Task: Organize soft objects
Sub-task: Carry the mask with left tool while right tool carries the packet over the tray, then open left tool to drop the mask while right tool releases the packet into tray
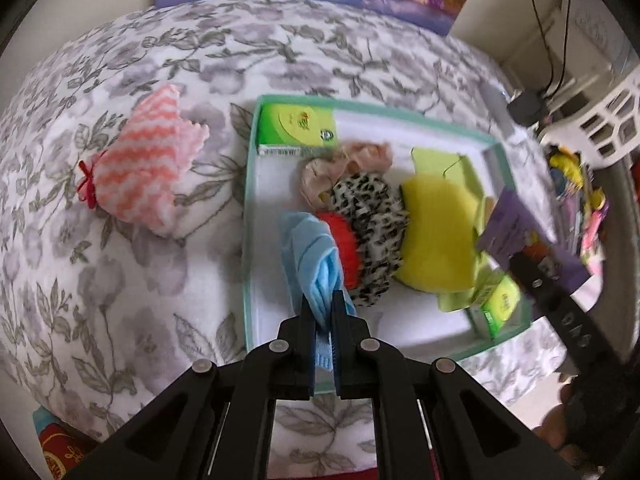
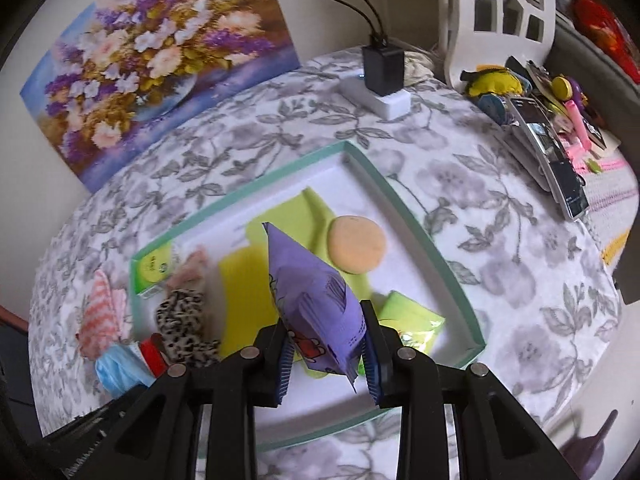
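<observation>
Currently both grippers hang over the shallow white tray with the mint-green rim [image 1: 250,184], which sits on a grey floral cloth [image 1: 120,280].

Left gripper [image 1: 323,308]: jaws pressed together, pinching a light-blue ribbed fabric piece [image 1: 308,256]. Its long axis runs straight out from the fingertips, free end over the tray's near-left corner, beside a red fuzzy item [image 1: 344,248] and a leopard-print scrunchie [image 1: 372,232].

Right gripper [image 2: 326,344]: jaws part-spread, clamped on a purple printed soft packet [image 2: 312,292]. The packet's long axis runs away from the fingers, tapered end pointing toward the tray's middle, over a yellow sponge [image 2: 240,292] and lime-green cloth [image 2: 288,216].

Also in the tray: a round peach-coloured puff [image 2: 356,244], a pale pink scrunchie [image 1: 352,160], and green tissue packs [image 1: 296,128] in opposite corners.

Outside the tray, just left of its rim, lies a pink-and-white zigzag cloth with a red bow [image 1: 148,164].
</observation>
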`<state>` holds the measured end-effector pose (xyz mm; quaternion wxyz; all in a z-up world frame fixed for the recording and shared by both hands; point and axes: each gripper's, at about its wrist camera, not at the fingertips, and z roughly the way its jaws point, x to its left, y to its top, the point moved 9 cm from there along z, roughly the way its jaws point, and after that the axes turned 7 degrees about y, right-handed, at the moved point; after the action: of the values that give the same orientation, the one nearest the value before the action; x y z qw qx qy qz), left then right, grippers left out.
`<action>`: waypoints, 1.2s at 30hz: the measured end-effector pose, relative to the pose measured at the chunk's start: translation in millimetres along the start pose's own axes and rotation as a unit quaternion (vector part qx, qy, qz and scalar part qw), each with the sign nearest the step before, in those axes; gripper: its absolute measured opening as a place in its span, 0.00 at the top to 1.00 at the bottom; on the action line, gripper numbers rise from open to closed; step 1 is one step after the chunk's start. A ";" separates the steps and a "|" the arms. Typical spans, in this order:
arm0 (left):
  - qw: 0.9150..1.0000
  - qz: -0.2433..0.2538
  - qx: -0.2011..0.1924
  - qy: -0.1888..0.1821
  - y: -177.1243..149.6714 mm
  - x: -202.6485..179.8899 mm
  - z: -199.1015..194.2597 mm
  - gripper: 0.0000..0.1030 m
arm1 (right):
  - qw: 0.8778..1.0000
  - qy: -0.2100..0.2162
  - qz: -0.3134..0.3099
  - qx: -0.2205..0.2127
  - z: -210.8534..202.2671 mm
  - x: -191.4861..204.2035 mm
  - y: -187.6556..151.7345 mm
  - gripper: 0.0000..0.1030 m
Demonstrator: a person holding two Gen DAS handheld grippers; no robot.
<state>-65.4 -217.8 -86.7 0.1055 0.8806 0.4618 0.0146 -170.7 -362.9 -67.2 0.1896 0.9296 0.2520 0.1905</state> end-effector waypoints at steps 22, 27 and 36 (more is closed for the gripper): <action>0.999 0.018 0.001 0.049 16.8 3.5 38.0 0.93 | 1.000 -0.004 0.006 0.015 26.6 -8.6 0.7 0.68; 0.999 0.015 0.014 0.043 19.8 11.2 32.6 0.91 | 1.000 -0.018 -0.004 0.021 24.1 -7.4 0.4 0.67; 0.999 0.006 -0.001 0.049 26.4 26.3 0.7 0.55 | 0.999 -0.042 -0.011 0.020 5.9 -11.9 3.2 0.67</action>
<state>-28.9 -211.0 -84.0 0.0839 0.8814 0.4611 0.0586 -176.2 -373.4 -73.9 0.1832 0.9376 0.2582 0.1436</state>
